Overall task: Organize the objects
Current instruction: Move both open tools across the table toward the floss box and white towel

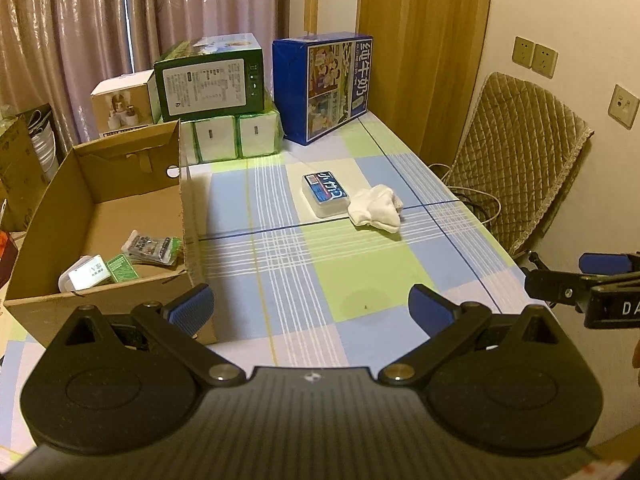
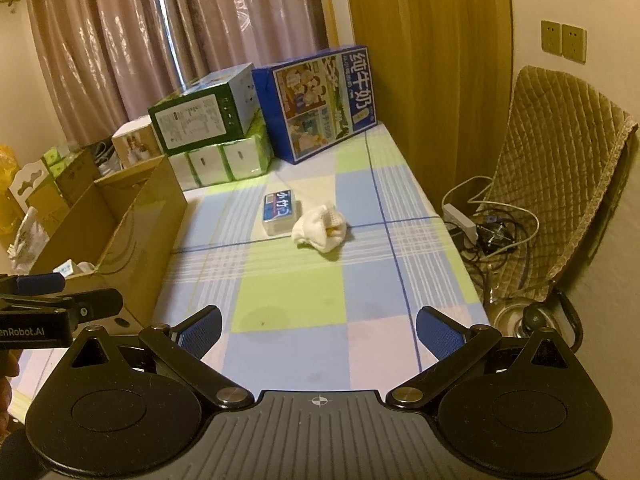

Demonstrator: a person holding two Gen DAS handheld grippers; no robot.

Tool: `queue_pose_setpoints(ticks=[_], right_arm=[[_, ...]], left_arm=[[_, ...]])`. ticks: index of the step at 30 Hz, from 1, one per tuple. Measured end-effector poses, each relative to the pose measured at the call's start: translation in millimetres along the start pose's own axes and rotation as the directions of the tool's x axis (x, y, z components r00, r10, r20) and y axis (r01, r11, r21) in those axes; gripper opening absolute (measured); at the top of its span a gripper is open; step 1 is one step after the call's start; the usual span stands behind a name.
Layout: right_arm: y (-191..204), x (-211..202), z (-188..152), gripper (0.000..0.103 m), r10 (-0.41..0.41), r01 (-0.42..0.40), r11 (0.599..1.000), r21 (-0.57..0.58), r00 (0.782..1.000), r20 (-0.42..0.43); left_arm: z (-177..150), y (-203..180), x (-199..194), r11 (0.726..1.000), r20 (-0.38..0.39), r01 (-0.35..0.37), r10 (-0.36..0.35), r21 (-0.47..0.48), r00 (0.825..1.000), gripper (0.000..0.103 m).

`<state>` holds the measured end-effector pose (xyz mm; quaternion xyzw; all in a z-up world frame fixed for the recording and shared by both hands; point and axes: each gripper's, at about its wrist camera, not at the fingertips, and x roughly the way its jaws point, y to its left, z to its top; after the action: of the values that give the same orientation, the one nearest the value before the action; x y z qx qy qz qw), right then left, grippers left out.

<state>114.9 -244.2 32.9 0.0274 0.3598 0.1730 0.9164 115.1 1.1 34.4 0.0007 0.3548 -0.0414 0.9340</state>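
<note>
Two things are left out on the checked tabletop [image 1: 360, 280]: a small clear plastic case [image 1: 325, 194] with a red and blue label, and a bunched white cloth [image 1: 376, 208] touching its right near corner. Both lie toward the far middle, well apart from the open cardboard box [image 1: 100, 200] at the left edge, which already holds a few packets [image 1: 152, 248] and a small white container [image 1: 84, 276]; I judge that is where the loose pieces are meant to go, since the box sits open and partly filled.

The left gripper [image 1: 312, 308] hangs over the near tabletop beside the box's corner, its blue pads spread wide with nothing between them. The right gripper [image 2: 320, 332] is likewise spread and empty, facing the case and cloth (probably the better placed to reach them).

Something yellowish shows in a fold of the cloth from the right wrist view, too small to identify. The box's near wall hides part of its contents. Cartons stacked at the far end [image 1: 210, 80] look stored, not in play.
</note>
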Motion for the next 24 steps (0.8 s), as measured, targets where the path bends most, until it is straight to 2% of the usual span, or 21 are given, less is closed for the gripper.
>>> queue_pose_setpoints(ticks=[18, 24], right_arm=[[-19.9, 44.9, 20.1, 0.101, -0.016, 0.015, 0.999, -0.053, 1.0, -0.02], [-21.0, 74.6, 32.2, 0.101, 0.0, -0.001, 0.991, -0.133, 1.0, -0.008]], left_arm=[[13.7, -8.5, 49.3, 1.0, -0.036, -0.003, 0.003, -0.004, 0.999, 0.102], [20.6, -9.0, 79.3, 1.0, -0.052, 0.002, -0.003, -0.016, 0.999, 0.102]])
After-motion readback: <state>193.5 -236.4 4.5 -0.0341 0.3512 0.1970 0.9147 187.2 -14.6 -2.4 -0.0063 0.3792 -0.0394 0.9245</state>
